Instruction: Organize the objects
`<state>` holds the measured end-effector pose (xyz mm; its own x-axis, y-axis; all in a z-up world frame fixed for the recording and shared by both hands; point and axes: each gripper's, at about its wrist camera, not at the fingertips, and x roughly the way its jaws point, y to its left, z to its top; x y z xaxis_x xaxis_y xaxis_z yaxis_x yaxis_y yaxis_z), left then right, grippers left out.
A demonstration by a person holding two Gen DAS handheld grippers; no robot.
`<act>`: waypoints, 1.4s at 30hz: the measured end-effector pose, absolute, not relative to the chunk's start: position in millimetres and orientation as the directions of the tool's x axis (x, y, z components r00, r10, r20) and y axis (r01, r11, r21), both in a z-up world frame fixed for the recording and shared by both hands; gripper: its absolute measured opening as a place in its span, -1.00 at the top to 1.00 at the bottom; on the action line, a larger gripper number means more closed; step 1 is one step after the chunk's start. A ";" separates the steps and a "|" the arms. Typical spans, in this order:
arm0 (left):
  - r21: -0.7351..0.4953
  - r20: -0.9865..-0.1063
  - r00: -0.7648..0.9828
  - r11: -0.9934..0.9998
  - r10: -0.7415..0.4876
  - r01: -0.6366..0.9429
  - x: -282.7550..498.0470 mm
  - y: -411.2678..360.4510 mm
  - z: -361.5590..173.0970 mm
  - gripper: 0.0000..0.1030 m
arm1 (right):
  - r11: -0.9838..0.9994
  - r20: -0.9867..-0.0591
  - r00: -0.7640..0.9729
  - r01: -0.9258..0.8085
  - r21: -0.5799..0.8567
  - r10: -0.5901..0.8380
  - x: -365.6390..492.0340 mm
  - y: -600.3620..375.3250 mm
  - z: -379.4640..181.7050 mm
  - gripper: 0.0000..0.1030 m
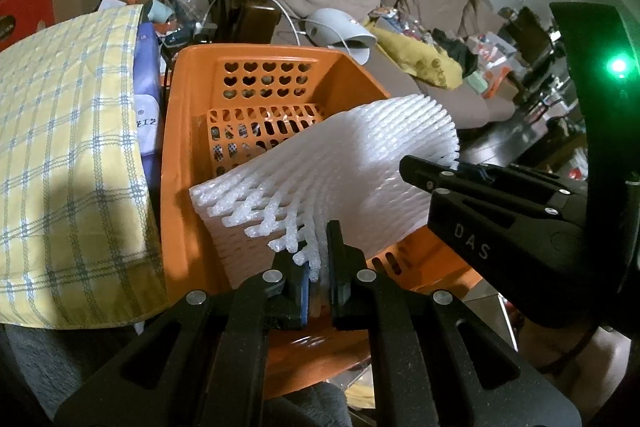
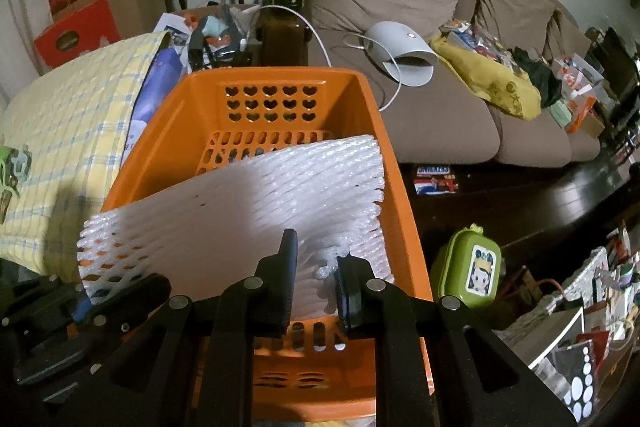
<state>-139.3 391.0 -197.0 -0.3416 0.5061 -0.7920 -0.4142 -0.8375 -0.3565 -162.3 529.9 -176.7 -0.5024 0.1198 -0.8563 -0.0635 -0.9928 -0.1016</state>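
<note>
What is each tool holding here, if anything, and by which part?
Both hold the white foam mesh sheet above the orange plastic basket: left tool pinches one frayed edge, right tool another frayed edge.

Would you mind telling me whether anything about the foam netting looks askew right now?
Yes: the white foam netting sits twisted and tilted across the orange basket, one frayed corner overhanging its left rim rather than lying flat inside.

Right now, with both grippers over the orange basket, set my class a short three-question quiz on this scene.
1. True or false: the white foam net lies flat on the sofa.
2. Which grippers pinch the net? A) left only B) right only C) both
3. Fill in: the holes in the orange basket's far wall are ____-shaped.

Key: 1 false, it hangs over the basket. 2 C, left gripper and right gripper. 3 heart.
</note>
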 end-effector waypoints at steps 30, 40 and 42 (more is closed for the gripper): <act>-0.358 -0.802 -0.327 -0.840 0.500 -0.407 -138.4 391.2 -199.4 0.88 | -0.992 -0.869 -0.479 -0.062 -0.106 0.123 -164.5 529.2 -183.8 0.70; -0.352 -0.809 -0.317 -0.841 0.494 -0.411 -139.9 393.2 -201.2 0.88 | -0.993 -0.878 -0.463 -0.055 -0.109 0.122 -165.3 529.3 -187.7 0.70; -0.343 -0.813 -0.319 -0.844 0.487 -0.413 -139.5 393.9 -201.8 0.88 | -0.993 -0.882 -0.457 -0.048 -0.108 0.118 -165.3 527.7 -188.7 0.70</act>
